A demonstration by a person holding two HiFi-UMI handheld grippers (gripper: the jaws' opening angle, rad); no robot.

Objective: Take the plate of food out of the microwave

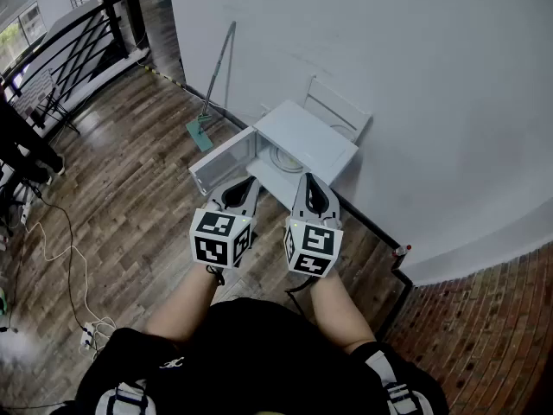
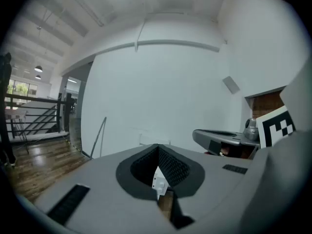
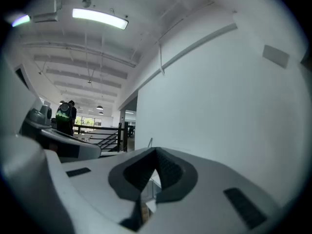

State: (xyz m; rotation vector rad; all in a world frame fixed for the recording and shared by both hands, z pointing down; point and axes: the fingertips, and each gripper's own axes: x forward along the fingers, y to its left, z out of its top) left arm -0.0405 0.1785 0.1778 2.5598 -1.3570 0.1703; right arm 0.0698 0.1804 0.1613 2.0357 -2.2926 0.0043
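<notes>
We see a mop [image 1: 218, 76] leaning on the white wall left of the microwave [image 1: 307, 132], and a white chair [image 1: 339, 109] behind it; the door [image 1: 223, 158] hangs open to the left and the cavity faces us; the plate [image 1: 288, 161] lies flat inside, a pale round rim ahead of both tips, apart from them; its food is too small to make out; being round, it shows no long axis; the left gripper [image 1: 241, 190] and right gripper [image 1: 312, 188] both have jaws pressed together, empty.
</notes>
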